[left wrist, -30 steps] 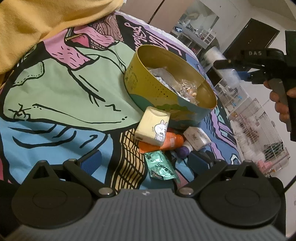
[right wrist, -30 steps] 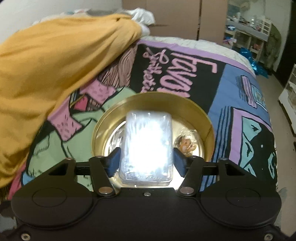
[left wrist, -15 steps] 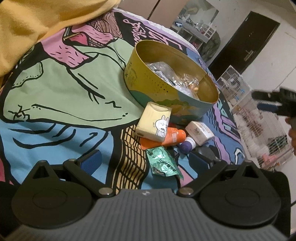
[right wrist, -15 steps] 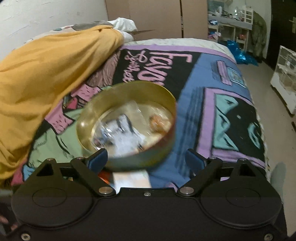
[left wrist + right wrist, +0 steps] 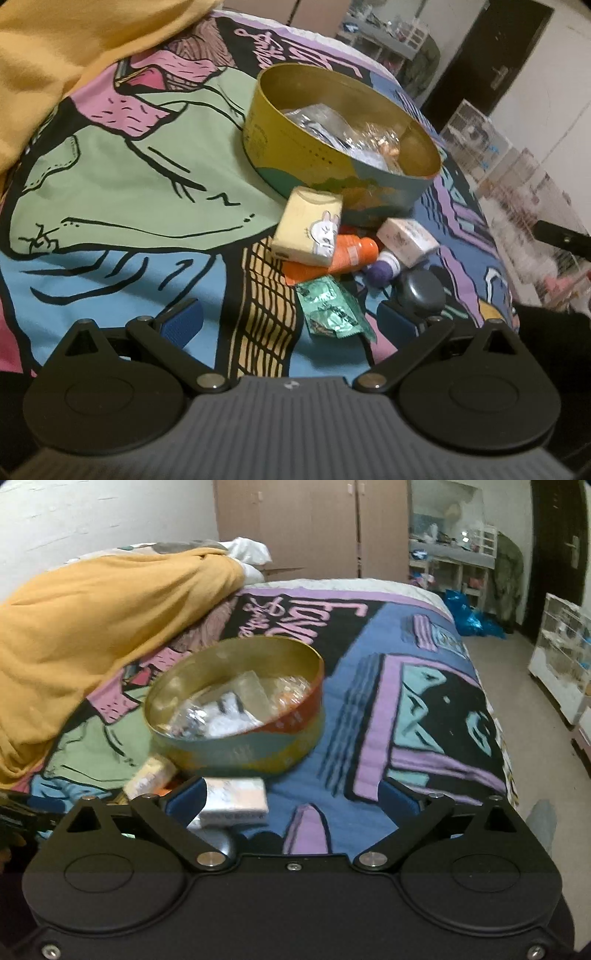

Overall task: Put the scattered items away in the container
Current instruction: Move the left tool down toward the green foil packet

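The round gold metal tin [image 5: 236,716] is blurring its clear-wrapped contents beyond telling. The yellow rabbit-printed packet [image 5: 308,230] is partly hiding the orange plastic tube [image 5: 343,254].

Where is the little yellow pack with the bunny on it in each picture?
Left wrist view: the yellow bunny pack sits in the middle, just below the round tin, leaning on the orange tube.
Right wrist view: blurred, at lower left, beside the tin.
Shared landmark: the round tin.

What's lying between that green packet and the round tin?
In the left wrist view, an orange tube and a yellow bunny pack lie between green packet and tin.
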A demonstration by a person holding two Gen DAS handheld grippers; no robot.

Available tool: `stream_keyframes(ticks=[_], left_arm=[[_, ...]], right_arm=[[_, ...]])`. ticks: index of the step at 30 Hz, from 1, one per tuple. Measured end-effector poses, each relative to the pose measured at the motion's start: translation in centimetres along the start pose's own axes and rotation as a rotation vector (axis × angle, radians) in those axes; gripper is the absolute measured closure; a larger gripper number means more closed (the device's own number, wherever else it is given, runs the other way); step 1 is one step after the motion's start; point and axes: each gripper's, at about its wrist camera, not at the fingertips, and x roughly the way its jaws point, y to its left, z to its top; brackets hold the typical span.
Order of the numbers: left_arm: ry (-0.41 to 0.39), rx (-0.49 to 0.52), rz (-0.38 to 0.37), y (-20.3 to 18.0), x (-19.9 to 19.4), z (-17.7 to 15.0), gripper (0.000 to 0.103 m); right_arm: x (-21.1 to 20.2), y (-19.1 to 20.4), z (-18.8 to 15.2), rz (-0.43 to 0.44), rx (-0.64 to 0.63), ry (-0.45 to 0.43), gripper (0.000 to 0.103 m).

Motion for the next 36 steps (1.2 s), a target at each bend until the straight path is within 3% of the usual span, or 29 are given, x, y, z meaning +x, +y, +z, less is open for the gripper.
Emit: stream_keyframes(ticks=[6,11,22,26,30,36], left_arm=[[0.016,0.065,0.009,-1.3,0.3,-0.1,0.0],[0.025,0.101,0.014,-2.3,0.9,0.0,0.0],[0.059,0.222,0.016,-6.4,3.1,0.9,0.001],[0.126,0.232,0.016,-7.5,5.0,1.0,0.011],[0.193,0.231,0.069,-7.5,7.0,0.6,0.012],[0.192,0.205,0.123,-6.5,7.2,0.5,0.031]], right_arm=[[1.3,-2.4,-3.0,-0.032,0.079,0.018,0.003],[1.2,-3.3,-2.9,-0.018,0.134,-0.02,0.001],[2.1,-3.0,-3.4,0.005,0.163,-0.012,0.001],[2.3,-2.9,-3.5,0.004,0.16,-0.013,0.001],[2.3,-2.8,-3.6,0.004,0.16,-0.017,0.001],[2.5,-2.8,-3.6,0.001,0.162,-0.019,0.0]])
